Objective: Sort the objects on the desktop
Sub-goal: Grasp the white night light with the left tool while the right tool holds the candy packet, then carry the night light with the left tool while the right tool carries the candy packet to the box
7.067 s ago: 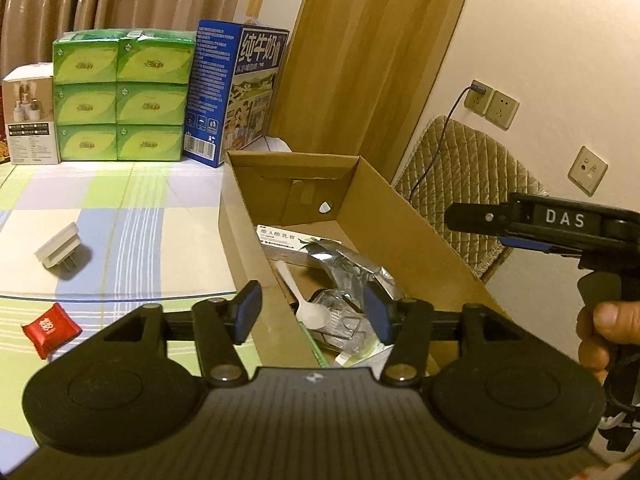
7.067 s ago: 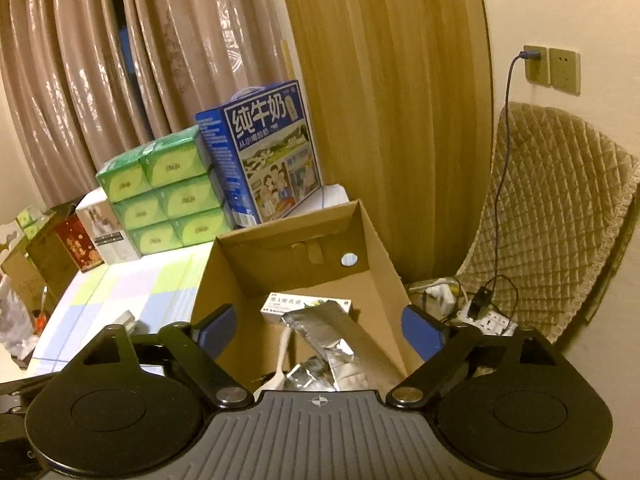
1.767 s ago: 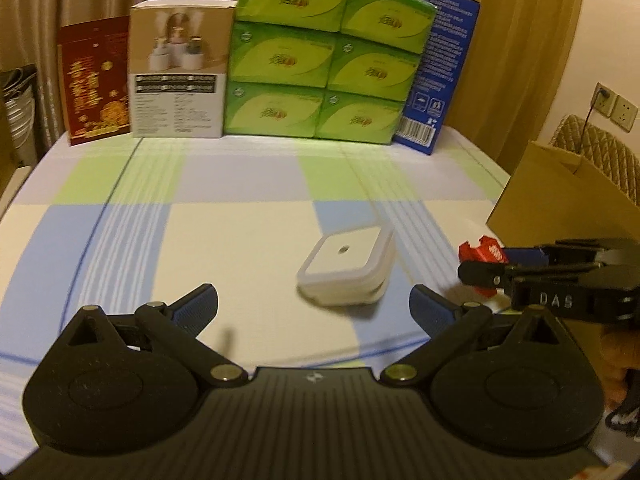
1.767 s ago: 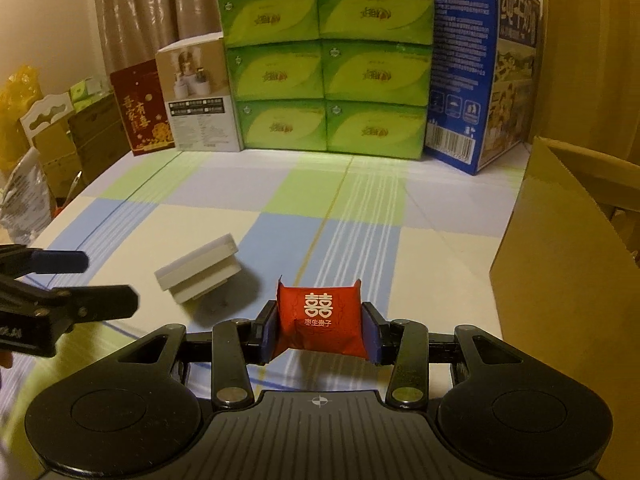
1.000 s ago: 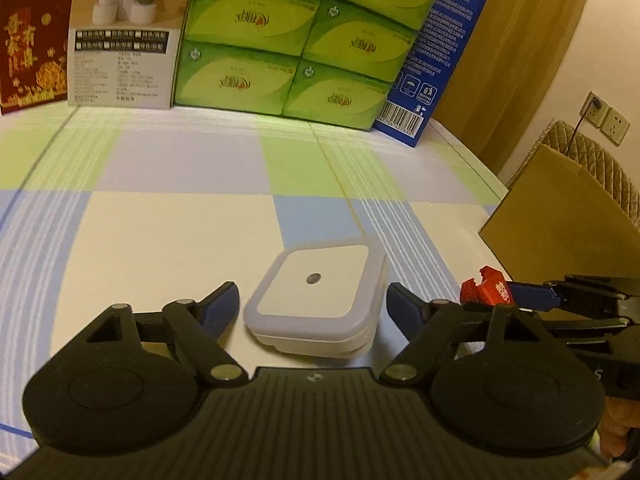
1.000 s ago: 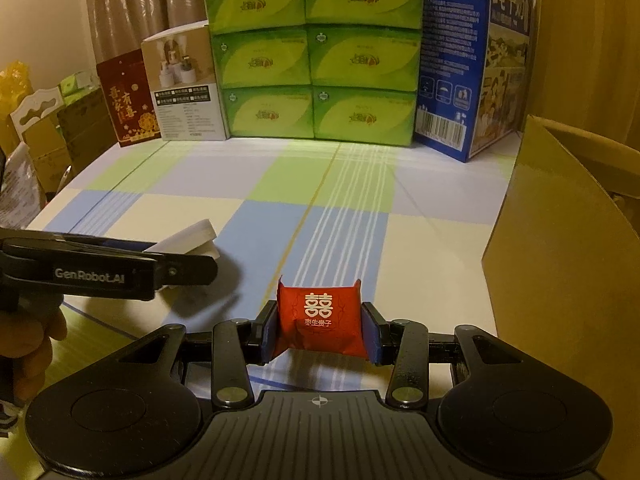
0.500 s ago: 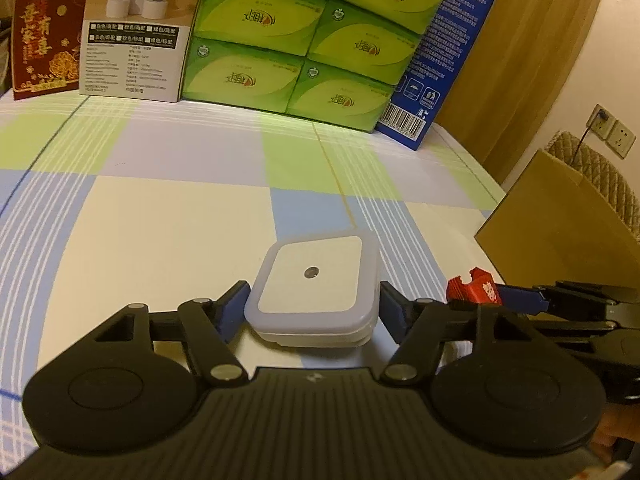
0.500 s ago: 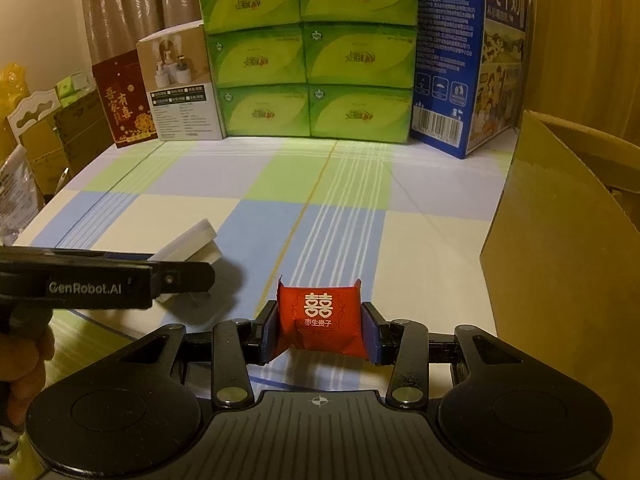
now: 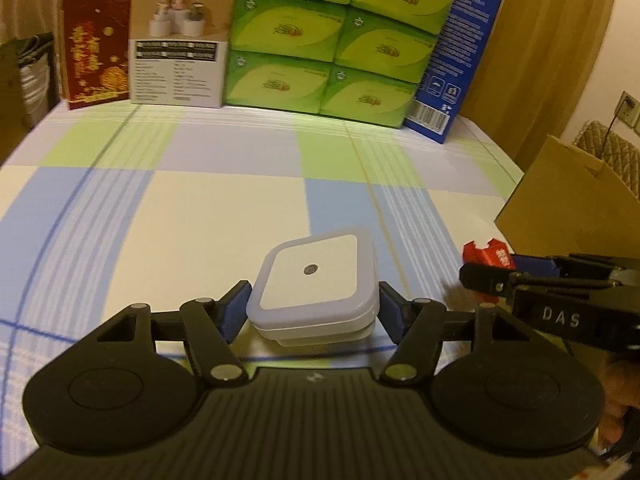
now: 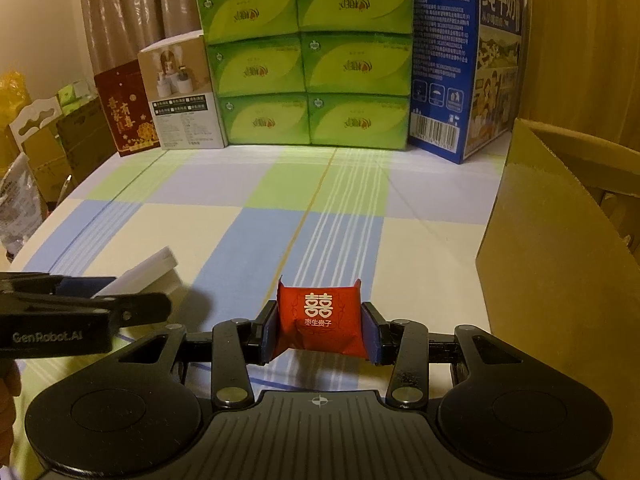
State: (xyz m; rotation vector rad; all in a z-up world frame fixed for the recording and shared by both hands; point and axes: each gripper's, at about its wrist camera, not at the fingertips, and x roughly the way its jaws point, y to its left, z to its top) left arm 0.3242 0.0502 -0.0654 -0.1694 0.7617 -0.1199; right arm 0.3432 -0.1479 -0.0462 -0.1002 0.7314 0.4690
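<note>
while the left gripper (image 9: 313, 309) has its blue pads (image 9: 231, 310) pressed on both sides of the white plug-in light (image 9: 316, 280), its underside is hidden, so can't tell if it sits on the checked tablecloth (image 9: 208, 200) or is just lifted off it. in the right wrist view only a white corner of that light (image 10: 154, 270) shows, the rest blocked by the left gripper's black arm w/ "genrobot.ai" on it. the light is squarish, no real long axis; its flat face w/ a small dark dot is turned up and a bit toward the camera, one corner aimed away at the green tissue packs (image 9: 340, 40). any prongs are out of sight.

right gripper (image 10: 319, 330) is clamped on the red candy packet (image 10: 320, 320), pads squeezing its left & right ends. packet's long axis runs across, finger to finger; printed face w/ white characters is toward the camera, upright. in the left wrist view only its red tip (image 9: 488, 254) pokes out past the right gripper's fingers, text too small to read.

rel. to the cardboard box (image 10: 560, 280): packet is held just left of its near wall, light further left, both nearer the camera than the tissue packs. box is cut off at the frame edge, inside not visible. blue milk carton (image 10: 468, 60) stands just beyond the box, touching the tissue packs' right side. part of a hand (image 9: 620, 388) shows at the right edge, blurry.
</note>
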